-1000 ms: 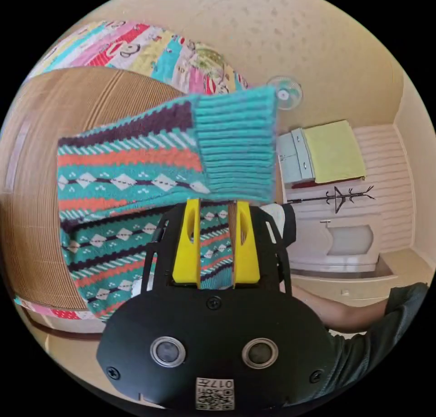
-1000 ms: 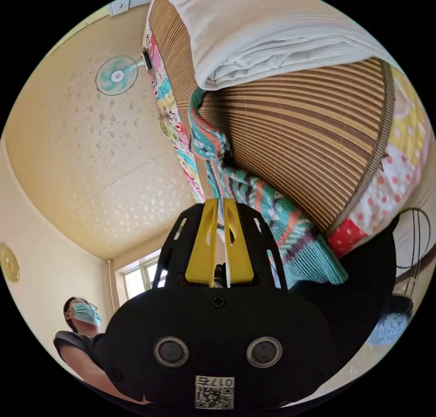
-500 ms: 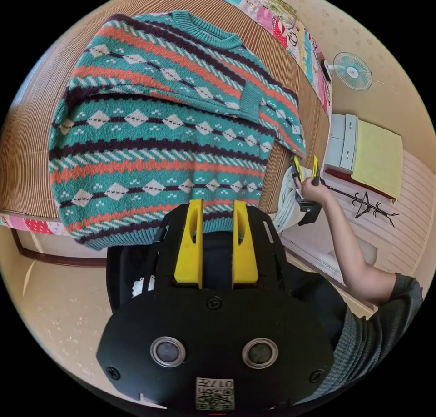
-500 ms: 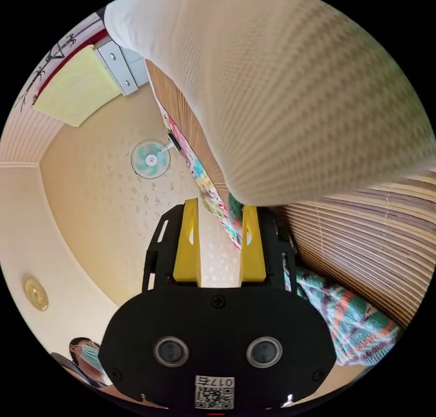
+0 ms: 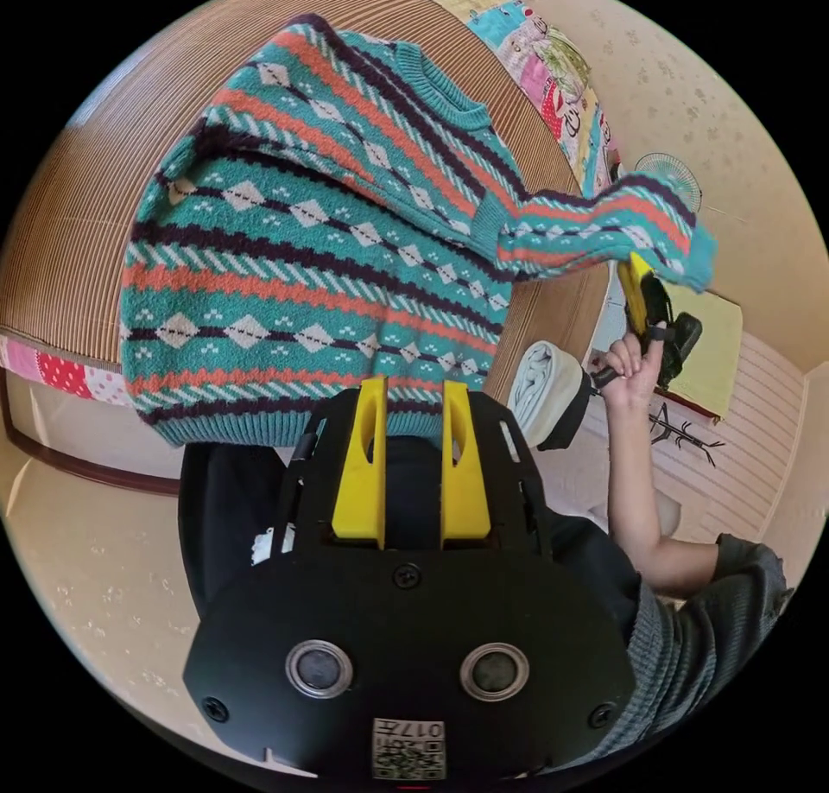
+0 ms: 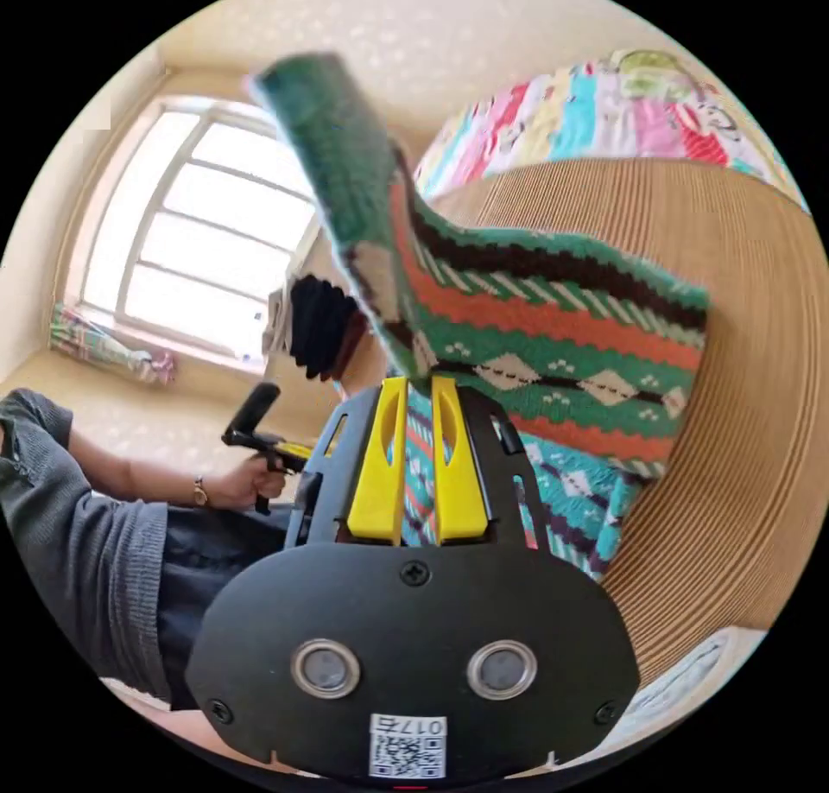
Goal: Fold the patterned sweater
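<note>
In the left gripper view we see the teal, orange and dark-purple patterned knit sweater [image 5: 319, 249] spread nearly whole on the ribbed tan bamboo mat [image 5: 95, 223] that covers the bed, its hem hanging just over the mat's edge. One sleeve lies folded across the chest. The other sleeve [image 5: 604, 223] is lifted clear of the mat, its cuff pinched in the right gripper [image 5: 637, 288], which a hand [image 5: 635, 361] holds up. Our left gripper [image 5: 413, 396] hovers near the hem with its yellow jaws released, a clear gap between them and nothing in it. A rolled pale cloth [image 5: 548, 387] sits at the bed's corner.

The right gripper view shows what the other hides: the right gripper [image 6: 417, 387] from behind, jaws clenched close together on the sleeve fabric [image 6: 518, 326], which rises blurred above them. It also shows a bright barred window [image 6: 199, 231], and the left gripper [image 6: 259, 439] held in the other hand.
</note>
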